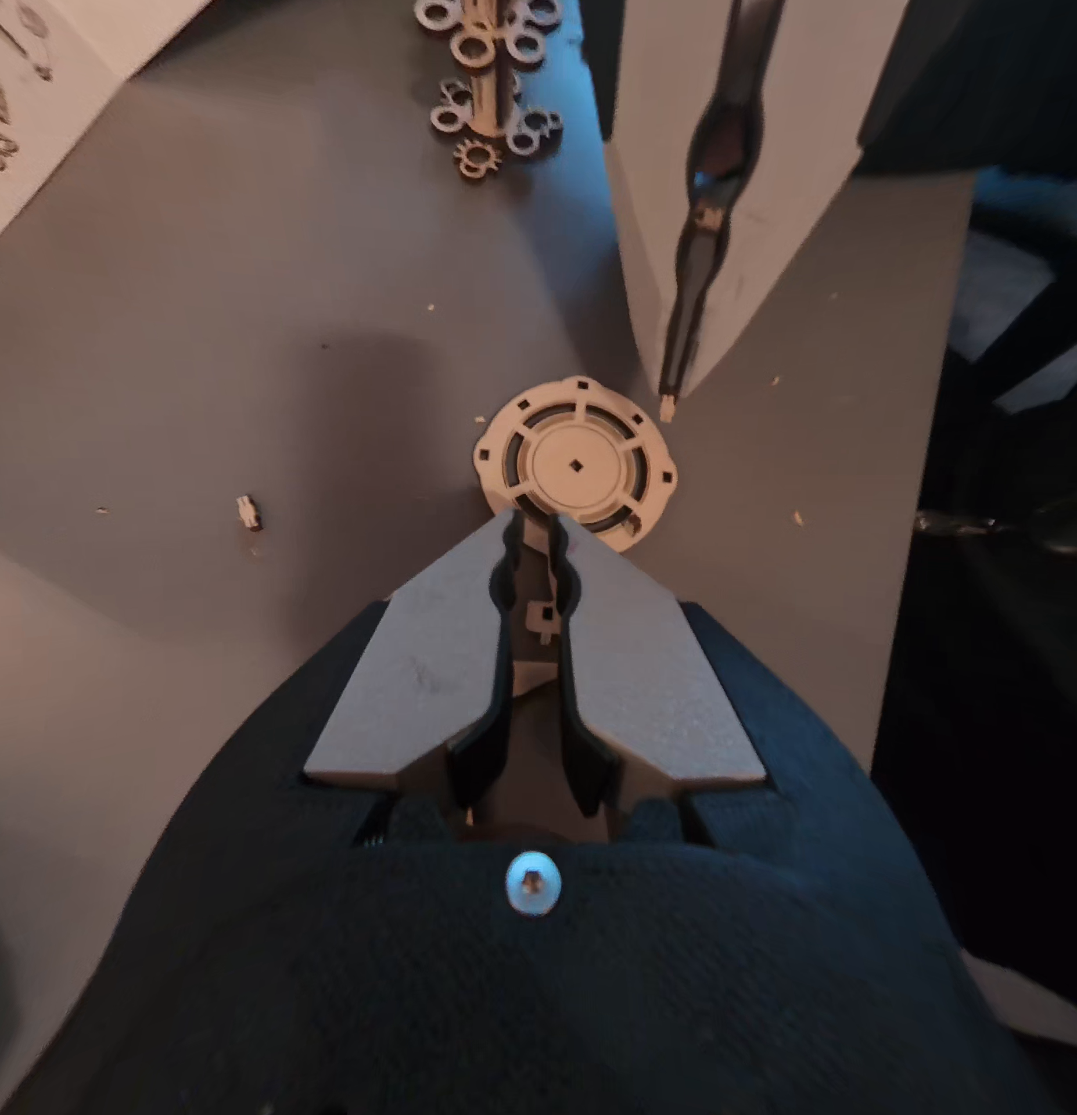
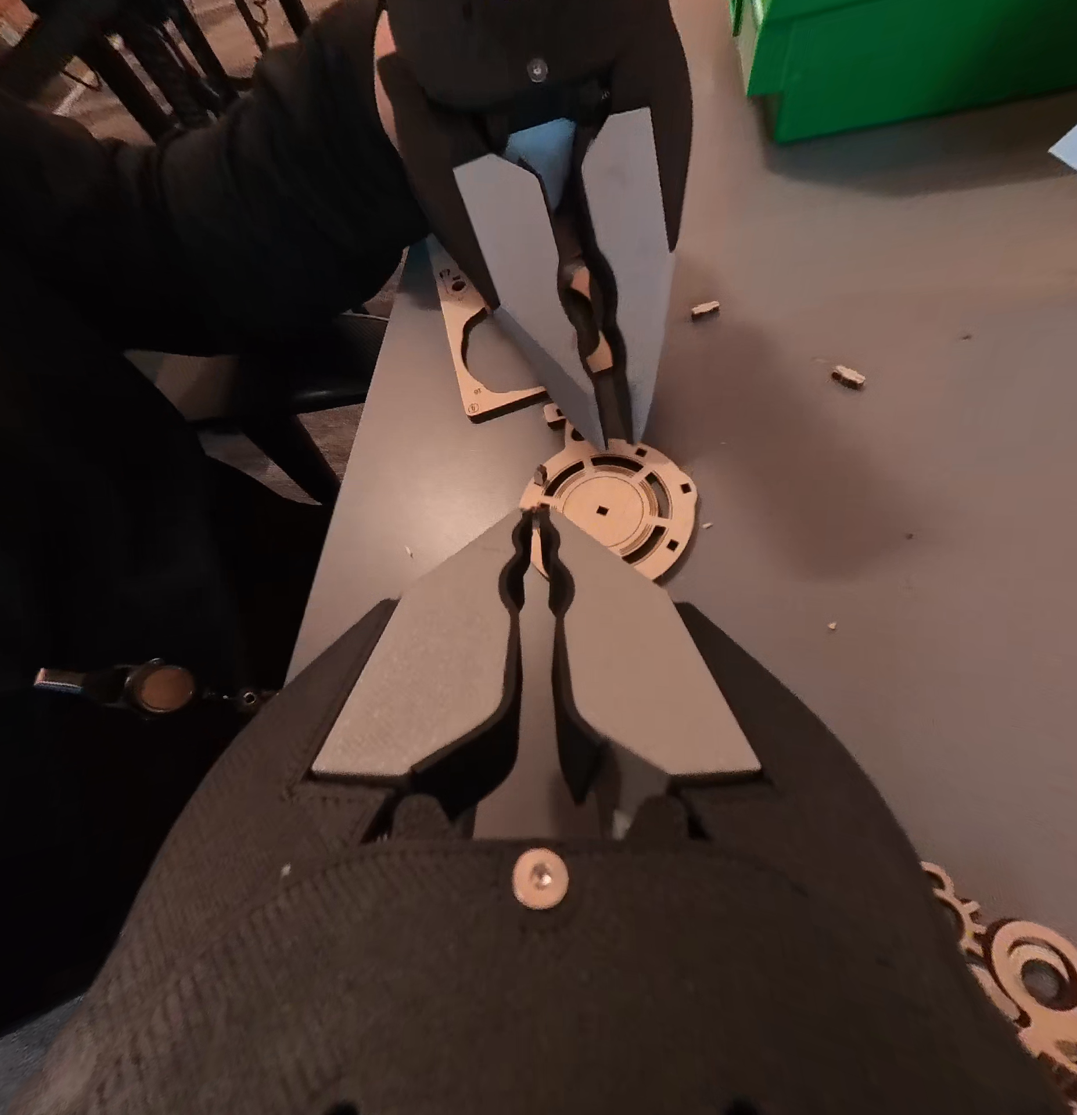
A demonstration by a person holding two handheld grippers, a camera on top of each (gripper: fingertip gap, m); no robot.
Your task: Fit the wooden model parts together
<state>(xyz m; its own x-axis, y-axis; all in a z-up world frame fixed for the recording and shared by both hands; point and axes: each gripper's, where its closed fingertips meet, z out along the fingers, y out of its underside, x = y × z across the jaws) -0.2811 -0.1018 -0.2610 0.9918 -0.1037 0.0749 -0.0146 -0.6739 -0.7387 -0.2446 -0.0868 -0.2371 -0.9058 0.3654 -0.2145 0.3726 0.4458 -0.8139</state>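
A round wooden disc (image 1: 575,464) with spokes and square holes lies flat on the grey table; it also shows in the right wrist view (image 2: 611,510). My left gripper (image 1: 534,517) has its tips on the disc's near rim, jaws almost closed on it. In the right wrist view it (image 2: 614,443) comes in from the far side. My right gripper (image 2: 536,513) is shut on a tiny wooden peg (image 2: 533,510) held at the disc's rim. In the left wrist view the right gripper (image 1: 666,401) and the peg (image 1: 666,411) sit just beside the disc's far right edge.
A wooden gear assembly (image 1: 494,78) lies farther back, at the lower right in the right wrist view (image 2: 1037,977). Loose pegs (image 1: 248,511) (image 2: 848,377) lie around. A cut-out wooden sheet (image 2: 482,368) sits by the table edge (image 2: 355,501). A green box (image 2: 916,66) stands behind. A person's black sleeve (image 2: 192,211) is on the left. Tip to tip, the grippers are about 5 cm apart.
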